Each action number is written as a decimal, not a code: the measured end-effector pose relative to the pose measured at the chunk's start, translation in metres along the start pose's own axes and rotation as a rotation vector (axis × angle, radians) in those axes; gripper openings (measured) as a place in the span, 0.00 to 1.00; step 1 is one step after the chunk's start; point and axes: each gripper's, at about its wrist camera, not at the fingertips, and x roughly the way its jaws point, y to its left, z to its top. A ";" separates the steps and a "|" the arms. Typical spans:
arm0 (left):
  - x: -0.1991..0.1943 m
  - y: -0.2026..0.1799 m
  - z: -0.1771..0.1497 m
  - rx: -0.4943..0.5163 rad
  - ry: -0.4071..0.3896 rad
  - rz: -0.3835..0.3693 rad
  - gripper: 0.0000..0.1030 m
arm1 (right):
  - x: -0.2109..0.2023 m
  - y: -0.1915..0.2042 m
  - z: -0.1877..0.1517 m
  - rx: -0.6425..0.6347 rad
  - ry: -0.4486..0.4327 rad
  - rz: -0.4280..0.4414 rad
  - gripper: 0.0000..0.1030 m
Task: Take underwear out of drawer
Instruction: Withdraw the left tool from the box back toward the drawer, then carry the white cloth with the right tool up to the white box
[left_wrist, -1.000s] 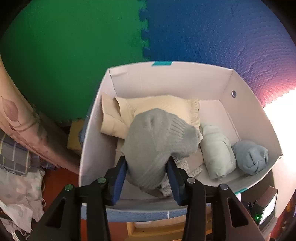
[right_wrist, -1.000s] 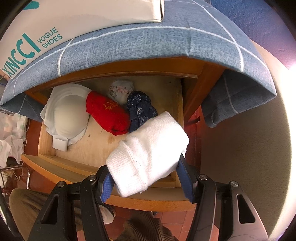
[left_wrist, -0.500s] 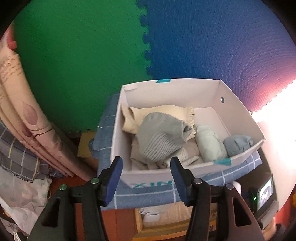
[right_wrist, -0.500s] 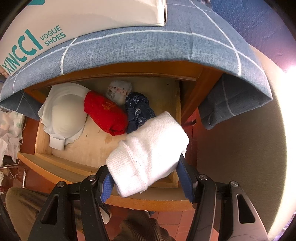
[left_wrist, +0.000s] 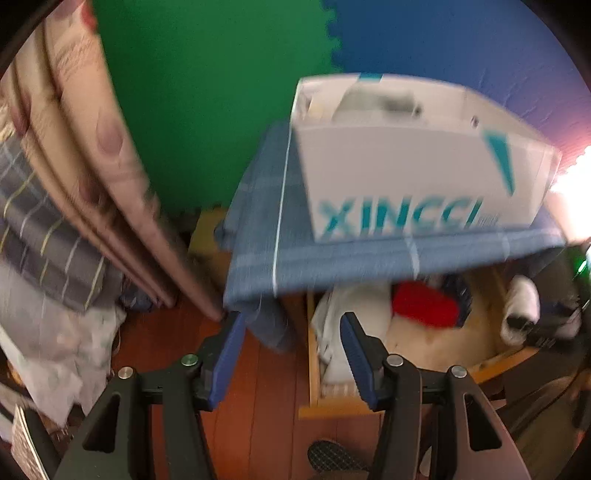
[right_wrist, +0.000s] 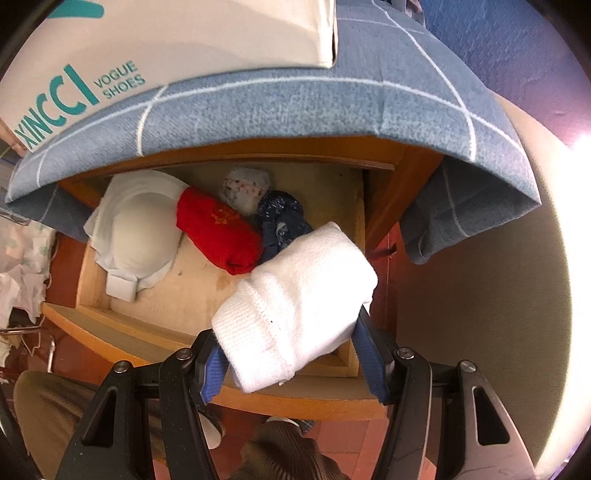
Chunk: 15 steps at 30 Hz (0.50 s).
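Note:
My right gripper (right_wrist: 291, 358) is shut on a rolled white underwear (right_wrist: 295, 306) and holds it above the front right corner of the open wooden drawer (right_wrist: 155, 332). In the drawer lie a white bra (right_wrist: 136, 229), a red roll (right_wrist: 218, 232), a dark blue roll (right_wrist: 280, 218) and a small floral roll (right_wrist: 243, 184). My left gripper (left_wrist: 291, 354) is open and empty, low in front of the drawer's left end (left_wrist: 314, 369). The white shoe box (left_wrist: 406, 155) stands on the blue cloth (left_wrist: 332, 258) above the drawer.
Folded bedding and curtain (left_wrist: 74, 166) stand at the left over a red-brown floor (left_wrist: 258, 406). Green and blue foam mats (left_wrist: 221, 74) cover the wall. The person's legs (right_wrist: 277, 454) are below the drawer front. The right gripper with the white roll shows in the left wrist view (left_wrist: 521, 306).
My left gripper let go of the grey garment in the shoe box, opened, and dropped down and back to drawer level. My right gripper holds the white roll almost still.

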 end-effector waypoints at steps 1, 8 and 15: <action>0.005 0.000 -0.007 -0.004 0.009 0.005 0.53 | -0.002 0.000 0.000 -0.001 -0.006 0.003 0.55; 0.034 0.002 -0.054 -0.049 0.057 0.021 0.53 | -0.016 0.005 -0.002 -0.022 -0.037 0.032 0.55; 0.044 -0.012 -0.067 -0.030 0.078 0.009 0.53 | -0.043 0.011 -0.007 -0.056 -0.062 0.048 0.55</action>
